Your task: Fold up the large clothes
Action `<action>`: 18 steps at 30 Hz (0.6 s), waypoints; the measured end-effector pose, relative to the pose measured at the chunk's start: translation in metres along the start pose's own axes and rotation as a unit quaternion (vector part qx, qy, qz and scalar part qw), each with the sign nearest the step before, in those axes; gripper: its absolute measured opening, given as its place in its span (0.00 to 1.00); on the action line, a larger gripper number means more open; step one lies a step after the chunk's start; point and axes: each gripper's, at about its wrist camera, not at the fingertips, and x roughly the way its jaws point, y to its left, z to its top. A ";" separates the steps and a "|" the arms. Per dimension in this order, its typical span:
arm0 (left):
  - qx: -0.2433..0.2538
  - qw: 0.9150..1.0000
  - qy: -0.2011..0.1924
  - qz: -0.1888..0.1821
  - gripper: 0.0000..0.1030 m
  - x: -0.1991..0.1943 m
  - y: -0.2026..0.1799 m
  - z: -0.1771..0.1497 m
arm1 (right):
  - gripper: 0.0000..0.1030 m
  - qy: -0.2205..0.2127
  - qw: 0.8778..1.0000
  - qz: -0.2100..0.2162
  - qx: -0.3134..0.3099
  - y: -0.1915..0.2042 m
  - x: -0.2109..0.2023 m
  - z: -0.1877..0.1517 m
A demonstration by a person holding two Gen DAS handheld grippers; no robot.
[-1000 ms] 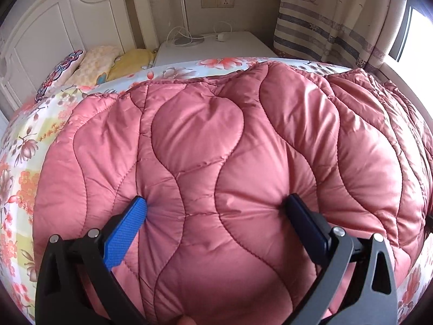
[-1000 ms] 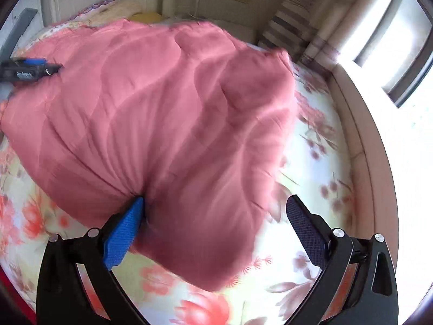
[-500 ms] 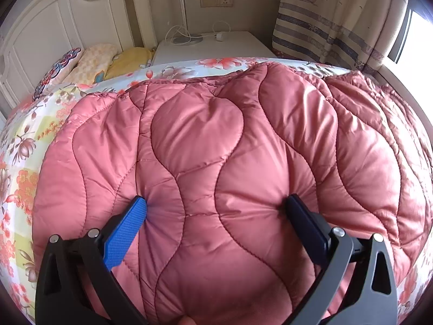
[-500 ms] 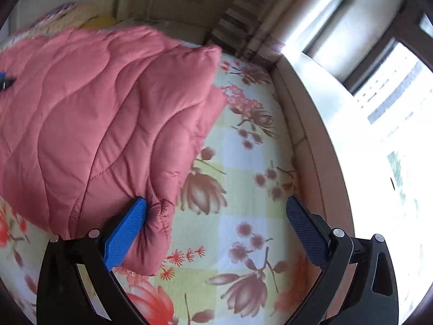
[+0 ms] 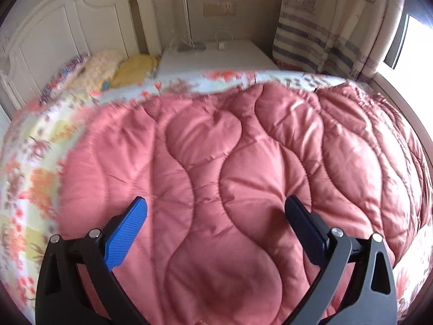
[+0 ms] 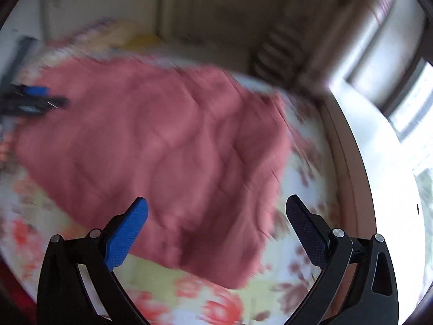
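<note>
The left gripper (image 5: 216, 211) hangs over the pink quilt (image 5: 243, 176), jaws wide apart and gripping nothing. The quilt lies folded on the floral sheet (image 6: 151, 273). The right gripper (image 6: 216, 211) is also spread wide, above the quilt's near edge.

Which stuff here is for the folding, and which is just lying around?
For the folding: coat, left hand-held gripper, right hand-held gripper.

Just lying around: pillows, curtain, nightstand, wall socket, headboard.
</note>
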 end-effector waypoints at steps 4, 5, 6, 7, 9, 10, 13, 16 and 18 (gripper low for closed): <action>-0.021 0.999 0.025 0.037 0.98 -0.001 0.028 -0.010 | 0.95 0.007 0.997 0.069 -0.024 0.030 0.017 0.028; -0.026 0.998 0.033 0.042 0.98 0.005 0.038 -0.015 | 0.95 0.036 0.996 0.076 -0.014 0.031 0.042 0.031; -0.030 0.998 0.034 0.041 0.98 0.009 0.047 -0.018 | 0.95 0.057 0.995 0.079 -0.007 0.029 0.061 0.030; -0.036 0.998 0.034 0.039 0.98 0.013 0.054 -0.022 | 0.95 0.100 0.991 0.085 0.006 0.028 0.092 0.024; -0.043 0.998 0.032 0.029 0.98 0.018 0.062 -0.025 | 0.96 0.110 0.988 0.110 0.014 0.030 0.116 0.020; -0.047 0.998 0.034 0.029 0.98 0.020 0.065 -0.025 | 0.96 0.111 0.987 0.113 0.019 0.030 0.117 0.021; -0.054 0.997 0.043 0.028 0.98 0.011 0.067 -0.021 | 0.95 0.115 0.989 0.090 0.023 0.024 0.104 0.032; -0.061 0.998 0.021 0.026 0.96 -0.008 0.067 -0.016 | 0.95 0.064 0.993 0.099 0.019 0.024 0.080 0.035; -0.061 0.998 0.011 0.020 0.96 -0.018 0.057 -0.013 | 0.96 0.116 0.990 0.082 0.021 0.025 0.111 0.023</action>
